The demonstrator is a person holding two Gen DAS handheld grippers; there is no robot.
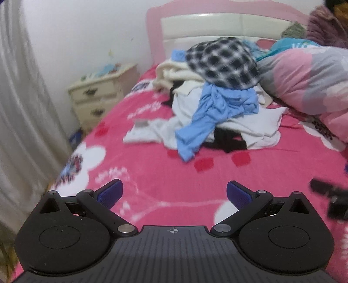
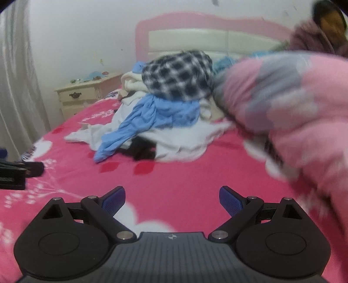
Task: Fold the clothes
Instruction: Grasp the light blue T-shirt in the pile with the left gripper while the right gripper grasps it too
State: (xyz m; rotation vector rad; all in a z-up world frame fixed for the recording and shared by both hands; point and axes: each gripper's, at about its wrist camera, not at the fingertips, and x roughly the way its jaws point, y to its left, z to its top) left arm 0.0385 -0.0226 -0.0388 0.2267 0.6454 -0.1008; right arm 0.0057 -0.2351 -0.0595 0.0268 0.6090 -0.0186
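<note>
A heap of unfolded clothes lies mid-bed: a black-and-white checked shirt (image 1: 224,62) on top, a light blue garment (image 1: 214,117) trailing toward me, white garments (image 1: 261,128) and a black one (image 1: 228,141) underneath. The right wrist view shows the same checked shirt (image 2: 178,76), blue garment (image 2: 143,122) and white garments (image 2: 191,141). My left gripper (image 1: 174,193) is open and empty above the pink bedspread (image 1: 174,174), well short of the heap. My right gripper (image 2: 172,199) is open and empty too, also short of the heap.
A rolled pink and grey quilt (image 1: 311,87) lies along the bed's right side, close to my right gripper (image 2: 289,108). A cream nightstand (image 1: 97,93) stands left of the bed by a white curtain (image 1: 24,108). A pink headboard (image 1: 217,19) is behind the heap.
</note>
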